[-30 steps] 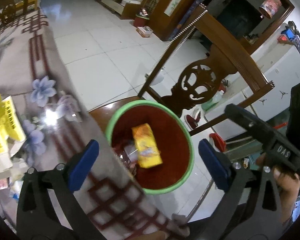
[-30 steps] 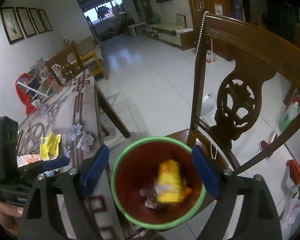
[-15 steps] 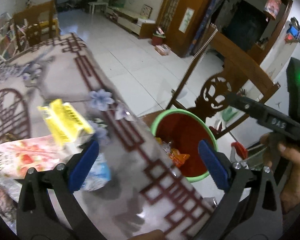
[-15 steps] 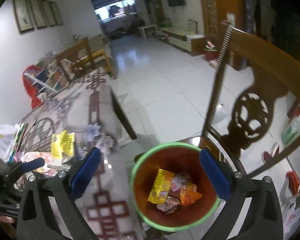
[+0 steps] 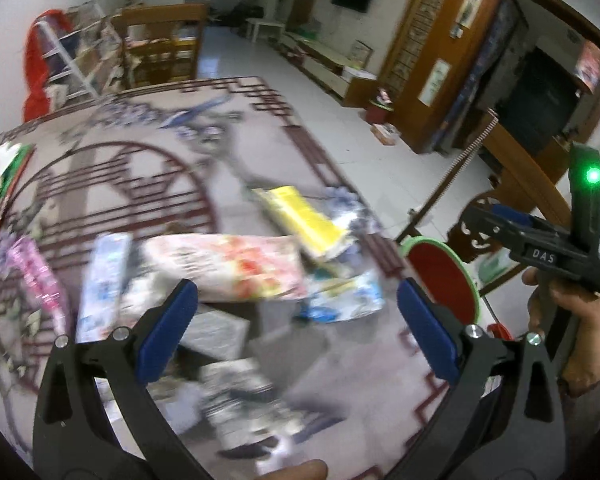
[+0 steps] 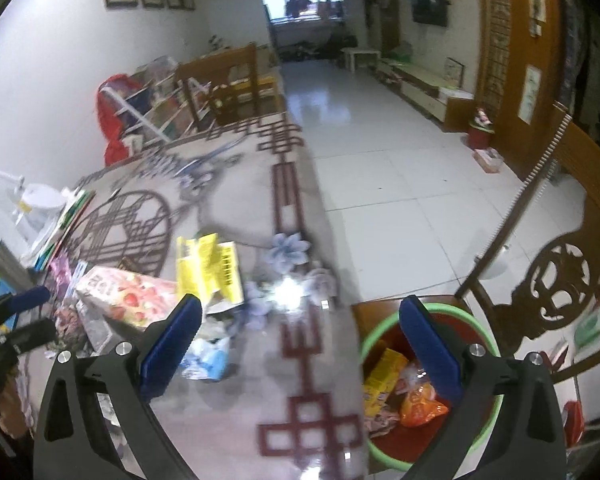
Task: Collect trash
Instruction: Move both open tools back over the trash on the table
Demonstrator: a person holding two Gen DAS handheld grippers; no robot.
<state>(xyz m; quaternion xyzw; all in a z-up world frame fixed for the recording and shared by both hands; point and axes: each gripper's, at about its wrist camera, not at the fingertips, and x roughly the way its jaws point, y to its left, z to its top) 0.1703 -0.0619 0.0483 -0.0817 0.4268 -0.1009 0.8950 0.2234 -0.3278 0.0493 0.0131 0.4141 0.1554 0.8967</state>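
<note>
Two sets of jaws stand wide and hold nothing. The left gripper (image 5: 296, 330) hangs over the wrappers on the worktop (image 5: 100, 184), near the strawberry snack bag (image 5: 228, 264) and the yellow packet (image 5: 300, 216). The right gripper (image 6: 300, 340) is near the bin (image 6: 484, 432), which already holds trash. I think the next move is grabbing another wrapper.

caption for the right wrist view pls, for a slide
Open right gripper between a table strewn with wrappers and a green-rimmed bin on a chair, already holding snack packets.
</note>
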